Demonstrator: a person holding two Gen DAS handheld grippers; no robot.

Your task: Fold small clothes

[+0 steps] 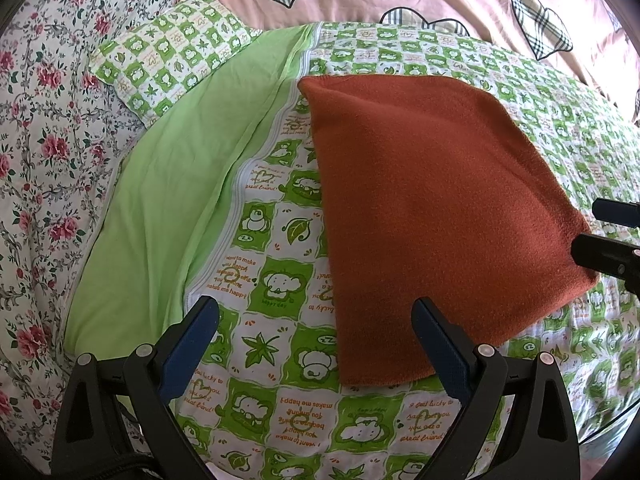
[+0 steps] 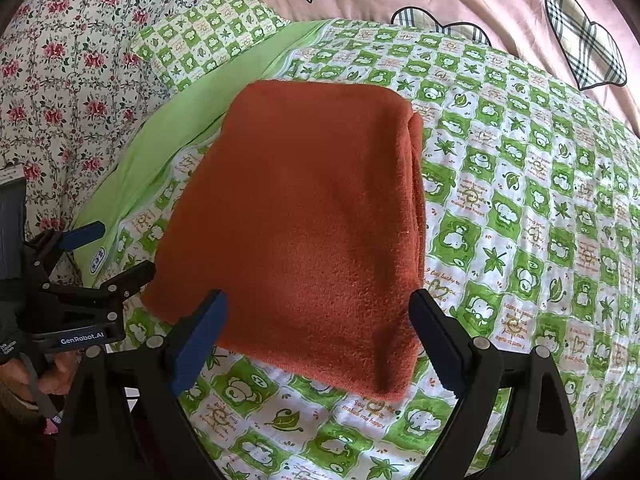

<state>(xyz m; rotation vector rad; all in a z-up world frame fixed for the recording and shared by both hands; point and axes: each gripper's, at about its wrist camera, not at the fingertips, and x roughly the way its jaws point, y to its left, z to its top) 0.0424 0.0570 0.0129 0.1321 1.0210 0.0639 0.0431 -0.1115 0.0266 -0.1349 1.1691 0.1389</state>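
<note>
Bedding fills both views: green-and-white cartoon quilt (image 2: 520, 200) as the work surface, plain green sheet (image 1: 160, 200) at left, floral cover (image 1: 40, 120) far left, pink heart-print duvet (image 2: 440, 0) along the top, matching small pillow (image 1: 176, 52) upper left. Left gripper (image 1: 316, 344) has its fingers wide apart, holding nothing, blue pads (image 1: 188, 344) visible; between its tips lies bare quilt, with the near-left corner of the folded orange cloth (image 1: 432, 208) just reaching the right-hand finger at lower centre. Right gripper (image 2: 318, 340) is also spread wide and empty, and the cloth's near edge sits squarely between its two tips, lower centre of the frame. The cloth (image 2: 304, 220) lies flat on the quilt, already doubled, with stacked layers showing along its right edge; its long axis runs away from the fingers toward the top of the frame. In the right wrist view the left gripper (image 2: 108, 248) shows at the left edge, beside the cloth's left border. Judgement: the right gripper is better placed, centred on the near edge; the left sits off to the cloth's left side. A further fold would likely bring the near edge up toward the far one.
</note>
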